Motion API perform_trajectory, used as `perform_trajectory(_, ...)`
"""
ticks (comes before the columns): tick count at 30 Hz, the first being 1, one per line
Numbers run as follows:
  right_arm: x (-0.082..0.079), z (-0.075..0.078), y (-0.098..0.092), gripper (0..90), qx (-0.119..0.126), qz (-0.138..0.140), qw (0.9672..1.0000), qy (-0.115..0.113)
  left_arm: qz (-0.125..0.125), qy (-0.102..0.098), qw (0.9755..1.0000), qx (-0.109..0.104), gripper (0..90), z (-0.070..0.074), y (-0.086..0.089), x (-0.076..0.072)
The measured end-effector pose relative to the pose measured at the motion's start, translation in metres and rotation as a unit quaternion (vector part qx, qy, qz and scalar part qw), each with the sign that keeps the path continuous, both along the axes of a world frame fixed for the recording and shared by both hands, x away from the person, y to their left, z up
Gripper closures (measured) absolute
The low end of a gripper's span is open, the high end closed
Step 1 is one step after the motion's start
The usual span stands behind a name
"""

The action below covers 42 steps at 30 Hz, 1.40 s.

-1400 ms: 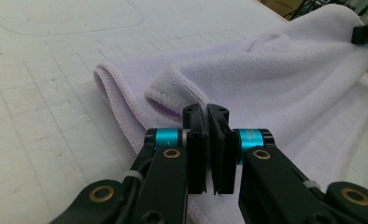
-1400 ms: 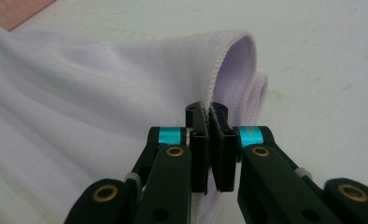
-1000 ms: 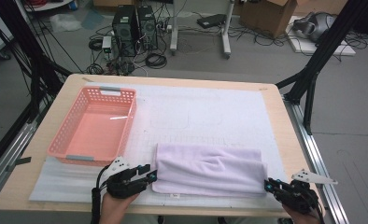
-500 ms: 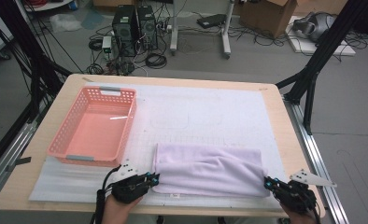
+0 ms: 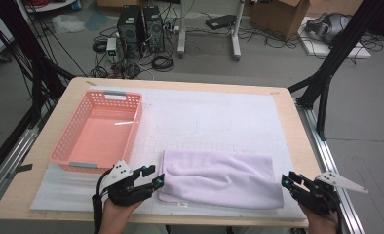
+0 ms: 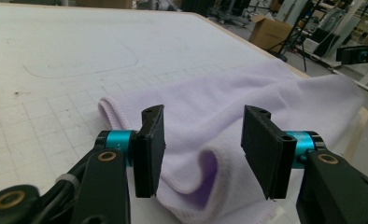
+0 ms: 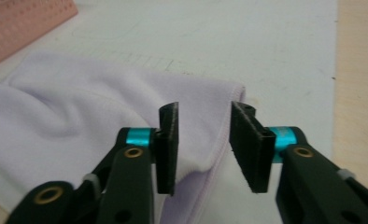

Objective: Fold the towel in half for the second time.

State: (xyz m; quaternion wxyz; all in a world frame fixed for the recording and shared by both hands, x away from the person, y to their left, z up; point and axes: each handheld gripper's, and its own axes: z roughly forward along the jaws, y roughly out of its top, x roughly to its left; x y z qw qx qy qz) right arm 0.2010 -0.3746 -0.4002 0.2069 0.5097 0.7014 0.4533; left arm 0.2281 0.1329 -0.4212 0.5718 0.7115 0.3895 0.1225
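A folded lilac terry-cloth towel (image 5: 221,178) lay flat along the near edge of the white gridded mat (image 5: 219,117) that covered the wooden tabletop (image 5: 297,141), its long side running left to right. A salmon-pink perforated plastic basket (image 5: 98,131) stood on the mat to the far left of the towel, close to it but not touching.

The left gripper (image 5: 150,178) rested low at the towel's left end. In the left gripper view (image 6: 203,149) its two black jaws stood spread, having just been opening; a rolled fold of the towel's hemmed corner lay between them, and neither pad pressed on the cloth.

The right gripper (image 5: 290,181) sat at the towel's right end, just beside its near right corner. In the right gripper view (image 7: 203,147) its jaws were also apart, though by a narrower gap, having just been opening as well. The towel's stitched edge ran up between them, with the cloth passing under the left-hand jaw; whether that pad brushed the fabric could not be told, but the fabric was not pinched.

The person's hands held both grippers from the near edge of the tabletop.
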Motion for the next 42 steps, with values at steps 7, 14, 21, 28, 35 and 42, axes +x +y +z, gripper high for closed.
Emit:
perform_trajectory(7, 0.049, -0.022, 0.025, 77.7, -0.065, 0.065, 0.9948, 0.044, 0.0, 0.025, 0.9996, 0.012, 50.2, -0.006, -0.008, 0.03)
perform_trajectory(14, 0.096, -0.043, 0.036, 83.7, -0.085, 0.083, 0.9911, 0.06, 0.009, 0.045, 0.9988, 0.019, 50.3, -0.012, -0.011, 0.056)
perform_trajectory(21, 0.101, -0.04, 0.02, 76.1, -0.087, 0.022, 0.9947, 0.05, 0.027, 0.063, 0.9969, 0.038, 47.9, -0.018, -0.013, 0.069)
perform_trajectory(28, 0.085, -0.029, 0.01, 45.6, -0.057, 0.033, 0.9967, 0.047, 0.039, 0.071, 0.9946, 0.065, 44.0, -0.024, -0.019, 0.075)
perform_trajectory(35, 0.086, -0.044, 0.009, 39.3, -0.058, 0.034, 0.9942, 0.084, 0.02, 0.088, 0.9886, 0.12, 46.1, -0.031, -0.035, 0.085)
perform_trajectory(42, 0.088, -0.044, 0.015, 79.1, -0.045, 0.07, 0.9915, 0.1, 0.0, 0.096, 0.9884, 0.118, 79.8, -0.03, -0.039, 0.087)
